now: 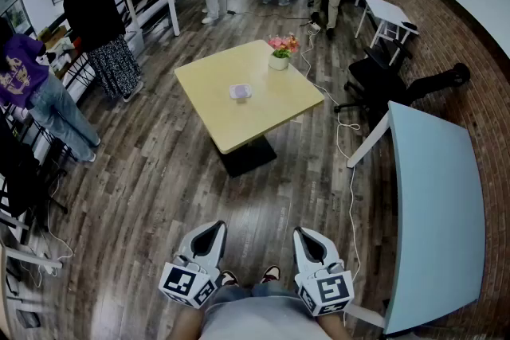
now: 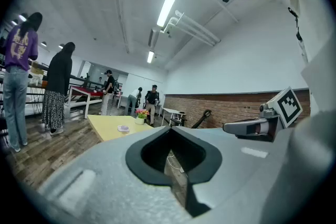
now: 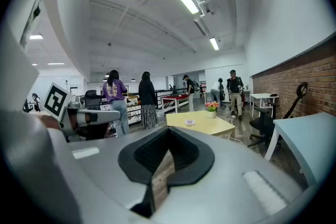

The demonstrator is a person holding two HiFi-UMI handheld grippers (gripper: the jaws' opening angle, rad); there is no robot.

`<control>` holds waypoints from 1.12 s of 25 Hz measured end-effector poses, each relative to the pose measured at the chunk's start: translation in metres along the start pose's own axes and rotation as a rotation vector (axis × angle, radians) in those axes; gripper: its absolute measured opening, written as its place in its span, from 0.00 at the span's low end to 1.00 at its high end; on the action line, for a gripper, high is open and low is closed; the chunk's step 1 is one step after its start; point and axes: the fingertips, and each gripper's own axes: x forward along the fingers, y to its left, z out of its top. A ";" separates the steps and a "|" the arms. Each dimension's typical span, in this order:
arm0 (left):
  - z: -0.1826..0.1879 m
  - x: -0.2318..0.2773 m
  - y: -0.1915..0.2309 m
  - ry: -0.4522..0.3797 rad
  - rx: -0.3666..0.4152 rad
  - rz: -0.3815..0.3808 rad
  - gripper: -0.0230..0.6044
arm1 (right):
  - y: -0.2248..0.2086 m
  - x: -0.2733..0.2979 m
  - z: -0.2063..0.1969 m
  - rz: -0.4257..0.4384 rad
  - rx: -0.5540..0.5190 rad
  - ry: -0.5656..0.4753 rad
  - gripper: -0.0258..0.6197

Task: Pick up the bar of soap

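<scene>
At the left edge of the head view a person in a purple top [image 1: 22, 80] and a person in black [image 1: 96, 24] stand by a railing, well apart from the task's things. At the bottom of that view the left gripper [image 1: 217, 227] is level, its jaws closed together on nothing. Its own view shows the black pads meeting, with only a sliver of wood floor showing through below them. Above it, in the upper middle of the frame, the bar of soap [image 1: 241, 91] lies flat near the centre of the square yellow table [image 1: 199, 87], well apart from both grippers, with bare wood floor [image 1: 159, 187] between. A flower pot [image 1: 279, 58] stands near the table's far corner, up and right of the soap. Only the head view looks down on the soap's outline: a small pale block whose long axis seems to run roughly left to right, though it is too small to be sure. The two gripper views see it edge-on as a thin pale sliver on the table top, and they alone show the long ceiling light [image 2: 169, 2]. The right gripper [image 1: 301, 233], tipped slightly down, also has its jaws shut and empty. Further right a white cable [image 1: 344, 135] trails over the floor, a black office chair [image 1: 381, 80] stands beyond it, and a pale blue table [image 1: 438, 203] fills the right edge.
</scene>
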 end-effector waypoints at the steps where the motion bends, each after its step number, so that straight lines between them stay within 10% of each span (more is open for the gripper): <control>1: 0.002 0.002 -0.001 0.004 -0.002 0.000 0.04 | -0.002 0.000 -0.001 -0.002 0.003 0.003 0.04; 28: -0.010 0.064 -0.059 0.057 0.030 0.000 0.04 | -0.075 -0.017 -0.016 0.064 0.063 -0.018 0.05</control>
